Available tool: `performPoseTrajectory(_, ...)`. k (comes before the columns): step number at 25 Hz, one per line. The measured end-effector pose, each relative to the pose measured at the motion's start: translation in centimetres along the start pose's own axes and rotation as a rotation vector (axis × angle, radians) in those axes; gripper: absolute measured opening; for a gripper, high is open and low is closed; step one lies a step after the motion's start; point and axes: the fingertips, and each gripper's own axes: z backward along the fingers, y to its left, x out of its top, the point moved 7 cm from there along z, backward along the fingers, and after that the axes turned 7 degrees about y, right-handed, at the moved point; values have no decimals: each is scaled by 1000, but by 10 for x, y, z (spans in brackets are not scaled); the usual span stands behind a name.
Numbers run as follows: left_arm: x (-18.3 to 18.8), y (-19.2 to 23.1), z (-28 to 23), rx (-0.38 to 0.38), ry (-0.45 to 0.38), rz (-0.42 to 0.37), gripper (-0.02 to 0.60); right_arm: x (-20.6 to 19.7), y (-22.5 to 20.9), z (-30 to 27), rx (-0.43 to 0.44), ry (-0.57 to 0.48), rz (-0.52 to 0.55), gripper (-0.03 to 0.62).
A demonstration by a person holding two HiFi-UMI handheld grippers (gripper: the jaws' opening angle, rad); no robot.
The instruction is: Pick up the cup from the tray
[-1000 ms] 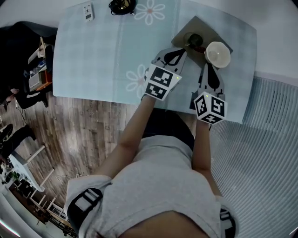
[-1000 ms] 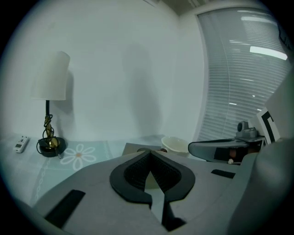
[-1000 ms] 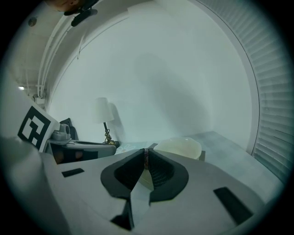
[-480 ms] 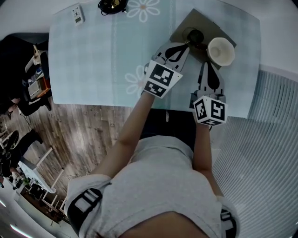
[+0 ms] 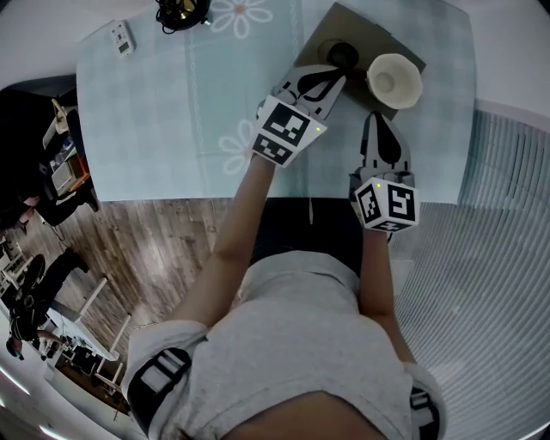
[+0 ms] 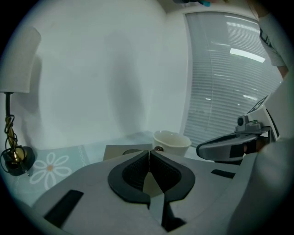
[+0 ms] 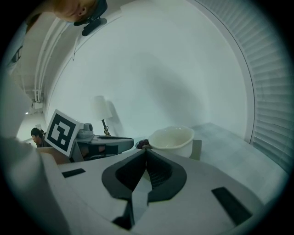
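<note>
Cream ceramic cup (image 5: 394, 81) is recorded upright on flat grey-brown tray (image 5: 348, 24). Left gripper (image 6: 149, 153): jaws pressed together, nothing held. Right gripper (image 7: 146, 151): jaws likewise together, empty, pointed at the cup, near it.

head view: overhead, steeply down on table (image 5: 155, 112) | gripper views: low, near-level, close | shared: cup (image 5: 394, 80)
</note>
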Motion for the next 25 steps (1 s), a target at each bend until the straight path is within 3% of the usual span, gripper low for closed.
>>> performPoseTrajectory(2, 1, 0, -4, -9, 20, -40, 2, -2, -2, 1, -3, 5, -6, 8)
performPoseTrajectory(5, 0, -2, -10, -32, 58, -98, 103, -7, -6, 3, -6, 17, -15, 6)
performPoseTrajectory(7, 0, -2, -14, -49, 84, -126, 120, -8, -7, 2, -8, 24, -18, 7)
performPoseTrajectory(14, 4, -6, -23, -48, 125, -199, 123, -9, -11, 0, -10, 35, -6, 7)
performPoseTrajectory(25, -2, -17, -16, -38, 133, -173, 98, -12, -21, 0, -21, 51, -11, 8)
